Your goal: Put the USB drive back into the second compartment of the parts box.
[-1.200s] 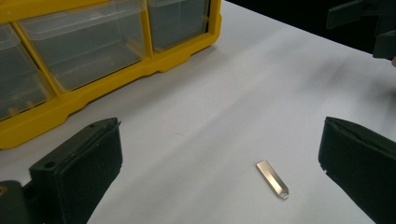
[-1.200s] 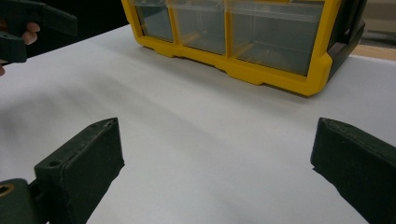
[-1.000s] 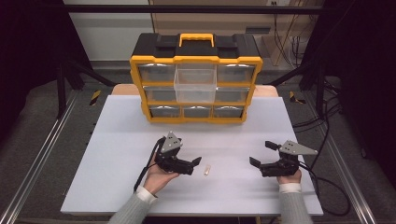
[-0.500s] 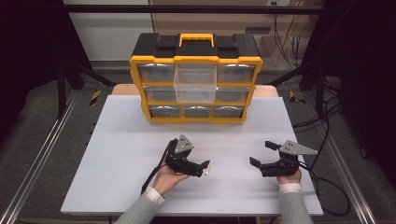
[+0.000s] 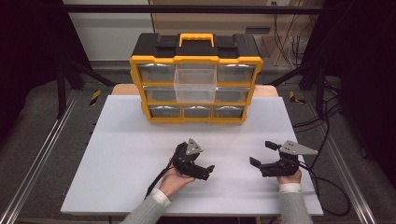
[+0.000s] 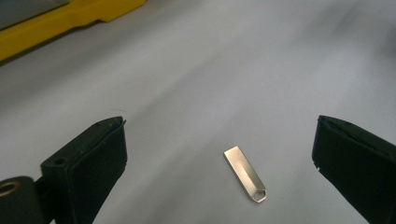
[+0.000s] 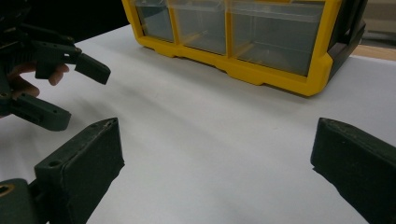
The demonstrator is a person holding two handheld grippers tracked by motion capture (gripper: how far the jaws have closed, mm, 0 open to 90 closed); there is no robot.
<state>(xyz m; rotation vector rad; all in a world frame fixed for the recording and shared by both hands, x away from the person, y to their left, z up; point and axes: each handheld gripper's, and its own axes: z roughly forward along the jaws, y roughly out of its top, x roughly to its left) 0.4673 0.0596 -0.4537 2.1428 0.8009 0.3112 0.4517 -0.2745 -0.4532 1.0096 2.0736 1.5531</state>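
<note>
Silver flat USB stick (image 6: 244, 173) on table, btwn wide-open left tongs (image 6: 219, 154); right tongs (image 7: 219, 154) open, empty.

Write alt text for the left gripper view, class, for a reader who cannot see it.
A small flat silver metal tag lies on the white table between the open black jaws of the left gripper, untouched. A yellow edge of the organizer crosses the top left corner.

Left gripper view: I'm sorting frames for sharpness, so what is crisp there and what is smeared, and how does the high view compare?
Left gripper view: the metal tab and both fingers are sharp, while the table beyond is streaked and the yellow organizer is soft. High view: evenly lit and soft all over, dark at both sides, with the left gripper readable.
</note>
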